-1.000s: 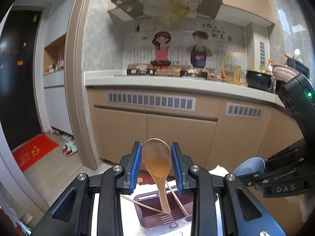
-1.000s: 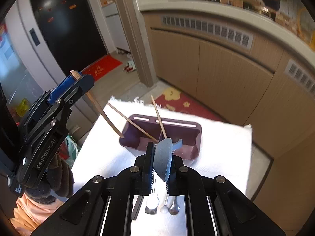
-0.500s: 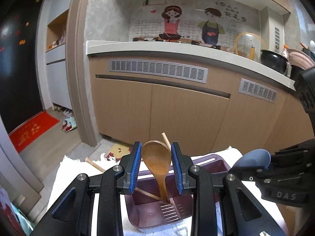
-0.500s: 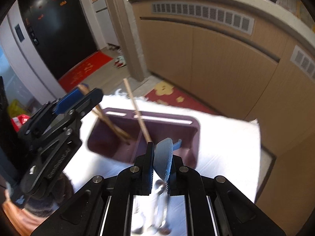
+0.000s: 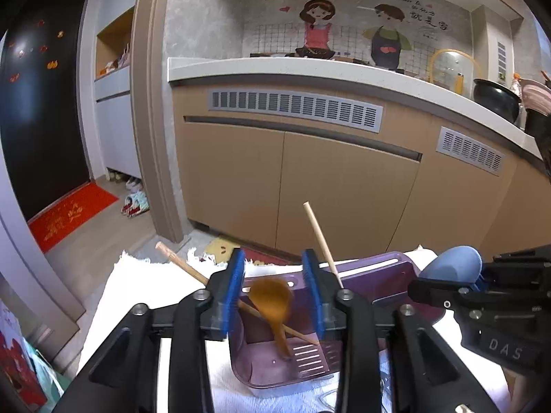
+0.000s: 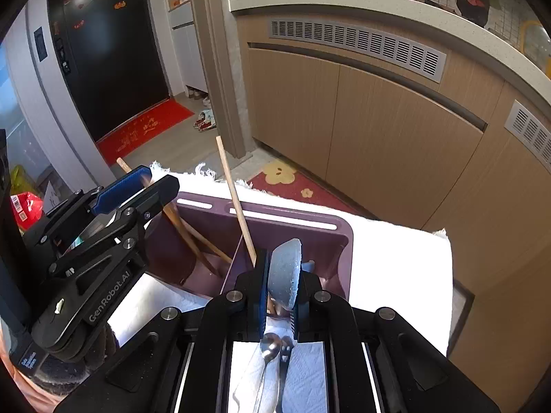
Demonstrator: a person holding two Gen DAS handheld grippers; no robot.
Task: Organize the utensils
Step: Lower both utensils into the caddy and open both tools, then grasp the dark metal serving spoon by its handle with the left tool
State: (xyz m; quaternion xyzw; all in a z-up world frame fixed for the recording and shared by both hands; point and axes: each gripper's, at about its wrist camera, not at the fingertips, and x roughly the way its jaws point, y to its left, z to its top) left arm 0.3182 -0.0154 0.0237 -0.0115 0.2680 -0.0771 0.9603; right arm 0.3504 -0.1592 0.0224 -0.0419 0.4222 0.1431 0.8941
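Wooden and blurred, the brown round-bowled spoon (image 5: 272, 304) stands tilted in the left compartment of the purple plastic utensil caddy (image 5: 396, 265), bowl up and handle tip down on the slotted floor near the front wall. It sits between the blue pads of the left tongs (image 5: 273, 289), which are spread apart with a gap on each side of the bowl, touching nothing. A thin wooden chopstick (image 5: 322, 241) leans up out of the caddy past the right pad, and a thicker wooden stick (image 5: 180, 263) slants out over the caddy's left rim, crossing the spoon's handle.

From the right wrist view, the right tongs (image 6: 280, 280) are clamped on a pale blue-grey speckled spoon bowl (image 6: 286, 272), held on edge just above the caddy's right compartment and its near wall. The divider wall runs between the two compartments, with the sticks bunched on the left side and the right one mostly open. The caddy's back wall has two long slots.

The caddy rests on a white fringed cloth (image 6: 396, 261) covering the desk, with bare cloth to its right up to the desk's edge. Two metal spoons (image 6: 272, 347) lie on the cloth beneath the right tongs. Beyond the desk's far edge are a red flowered mat (image 6: 292, 182) and tan cabinet doors (image 6: 378, 130).
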